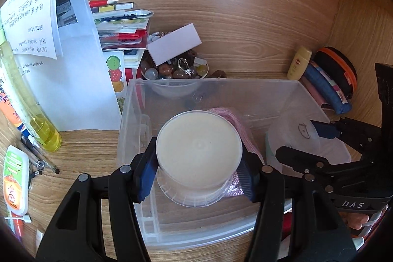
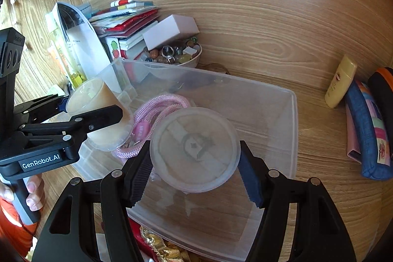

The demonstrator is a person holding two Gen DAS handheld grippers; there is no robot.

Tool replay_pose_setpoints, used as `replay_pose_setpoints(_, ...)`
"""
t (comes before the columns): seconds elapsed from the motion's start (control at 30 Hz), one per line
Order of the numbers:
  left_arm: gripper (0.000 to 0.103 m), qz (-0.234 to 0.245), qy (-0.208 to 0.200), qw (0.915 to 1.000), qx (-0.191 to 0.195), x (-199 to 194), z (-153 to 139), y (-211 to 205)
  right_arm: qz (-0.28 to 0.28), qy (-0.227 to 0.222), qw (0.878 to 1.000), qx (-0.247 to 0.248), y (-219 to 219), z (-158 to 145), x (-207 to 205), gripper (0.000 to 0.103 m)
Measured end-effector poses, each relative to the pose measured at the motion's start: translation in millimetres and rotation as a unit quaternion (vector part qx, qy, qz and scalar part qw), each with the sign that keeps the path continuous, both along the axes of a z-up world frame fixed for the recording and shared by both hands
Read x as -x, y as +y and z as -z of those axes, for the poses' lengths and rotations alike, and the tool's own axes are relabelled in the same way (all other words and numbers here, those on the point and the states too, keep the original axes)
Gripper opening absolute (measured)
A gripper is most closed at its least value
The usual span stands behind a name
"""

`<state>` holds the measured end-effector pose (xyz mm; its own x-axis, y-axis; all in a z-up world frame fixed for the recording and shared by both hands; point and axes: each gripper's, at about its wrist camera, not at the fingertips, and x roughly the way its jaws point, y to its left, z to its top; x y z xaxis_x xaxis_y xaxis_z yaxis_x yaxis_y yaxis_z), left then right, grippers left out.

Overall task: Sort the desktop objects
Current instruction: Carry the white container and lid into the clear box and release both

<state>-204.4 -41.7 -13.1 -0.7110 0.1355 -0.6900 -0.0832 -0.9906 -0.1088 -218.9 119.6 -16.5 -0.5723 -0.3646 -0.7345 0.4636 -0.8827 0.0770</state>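
My left gripper (image 1: 199,161) is shut on a round cream-filled plastic tub (image 1: 199,146), held upside down over the clear plastic bin (image 1: 137,100). The tub also shows in the right wrist view (image 2: 98,109). My right gripper (image 2: 195,163) is shut on a round translucent container (image 2: 195,149) with a grey mark, held over the same bin (image 2: 270,100). That container shows in the left wrist view (image 1: 302,136). A pink cord (image 2: 157,104) lies on the bin floor between the two containers.
A bowl of beads and rings (image 1: 176,68) stands behind the bin, with a white box (image 1: 174,43) on it. Books and papers (image 1: 61,53) stand at the left with a yellow bottle (image 1: 32,109). A cream tube (image 2: 340,82) and blue pouch (image 2: 368,134) lie right.
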Motion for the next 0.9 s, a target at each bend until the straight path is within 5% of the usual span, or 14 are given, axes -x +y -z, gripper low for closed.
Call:
replay_pose_setpoints(0.73, 0.058, -0.006, 0.007, 0.9999, 0.010, -1.6, 0.6, -3.1, 0.008, 0.012, 1.000, -0.025, -3.6, 4.3, 1.9, 0.064)
replay_pose_setpoints(0.9, 0.060, -0.006, 0.014, 0.9998, 0.010, -7.3, -5.4, -4.0, 0.005, 0.021, 1.000, -0.021, -3.6, -2.3, -4.8, 0.071)
